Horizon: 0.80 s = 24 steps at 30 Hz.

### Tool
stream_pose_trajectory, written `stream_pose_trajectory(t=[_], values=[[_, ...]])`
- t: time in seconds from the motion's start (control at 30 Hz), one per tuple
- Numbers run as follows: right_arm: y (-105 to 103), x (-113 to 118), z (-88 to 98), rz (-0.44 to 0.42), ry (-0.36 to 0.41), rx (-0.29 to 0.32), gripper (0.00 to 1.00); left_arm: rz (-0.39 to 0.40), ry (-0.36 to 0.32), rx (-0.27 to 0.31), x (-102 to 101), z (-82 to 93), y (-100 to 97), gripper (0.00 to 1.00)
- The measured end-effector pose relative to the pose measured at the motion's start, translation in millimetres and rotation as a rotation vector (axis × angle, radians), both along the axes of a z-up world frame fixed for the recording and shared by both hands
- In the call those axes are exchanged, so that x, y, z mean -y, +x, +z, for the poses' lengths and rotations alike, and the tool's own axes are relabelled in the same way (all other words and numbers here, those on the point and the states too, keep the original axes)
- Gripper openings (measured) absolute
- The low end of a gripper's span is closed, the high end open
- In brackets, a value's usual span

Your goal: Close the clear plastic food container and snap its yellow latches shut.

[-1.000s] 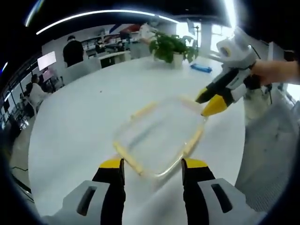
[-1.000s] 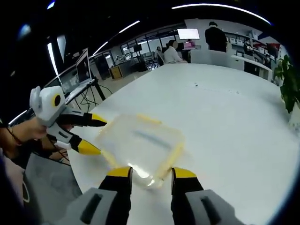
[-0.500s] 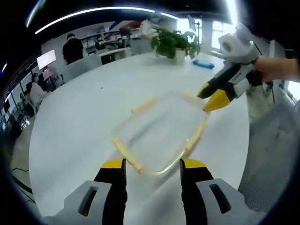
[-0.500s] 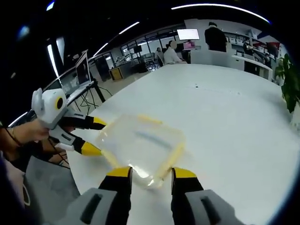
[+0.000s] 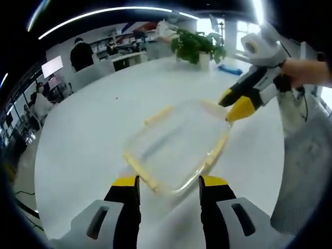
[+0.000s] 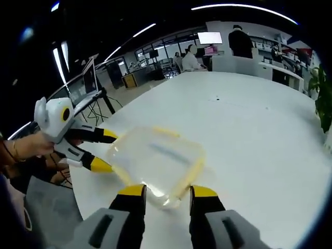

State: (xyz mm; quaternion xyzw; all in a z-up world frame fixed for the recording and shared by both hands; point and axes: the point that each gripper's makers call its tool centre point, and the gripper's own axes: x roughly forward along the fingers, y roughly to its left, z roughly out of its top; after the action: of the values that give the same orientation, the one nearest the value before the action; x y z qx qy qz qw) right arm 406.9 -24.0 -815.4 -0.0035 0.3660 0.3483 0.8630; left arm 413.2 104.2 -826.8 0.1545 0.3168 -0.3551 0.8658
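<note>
left gripper view: container (image 5: 176,148) sits on the white table (image 5: 88,129), lid on, between our two grippers. left gripper (image 5: 169,185) and right gripper (image 6: 166,194) both spread, gripping nothing. risk, we judge: one-sided latch (image 5: 217,150) pressure slides the container.

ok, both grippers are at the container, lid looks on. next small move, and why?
Probably lower the right gripper onto the yellow latch just ahead of its open jaws and press it down. The lid seems seated on the container, the latches look unsnapped though blur makes that uncertain, and the left gripper waits open at the opposite corner.
</note>
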Motion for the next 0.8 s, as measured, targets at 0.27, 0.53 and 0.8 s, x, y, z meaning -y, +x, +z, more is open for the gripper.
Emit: stream_pose_trajectory(t=[0.27,0.53,0.8], values=[[14,0,0.6,0.005,-0.011,0.009,0.30,0.003,-0.002,0.001,-1,0.4,13.1,0.42],[23,-2,0.4,-0.013,-0.001,0.016,0.30,-0.011,0.011,0.007,-2,-0.3,25.5,0.42],[33,-4,0.4,-0.025,-0.005,0.027,0.30,-0.021,0.025,0.008,-4,-0.8,36.8,0.43]])
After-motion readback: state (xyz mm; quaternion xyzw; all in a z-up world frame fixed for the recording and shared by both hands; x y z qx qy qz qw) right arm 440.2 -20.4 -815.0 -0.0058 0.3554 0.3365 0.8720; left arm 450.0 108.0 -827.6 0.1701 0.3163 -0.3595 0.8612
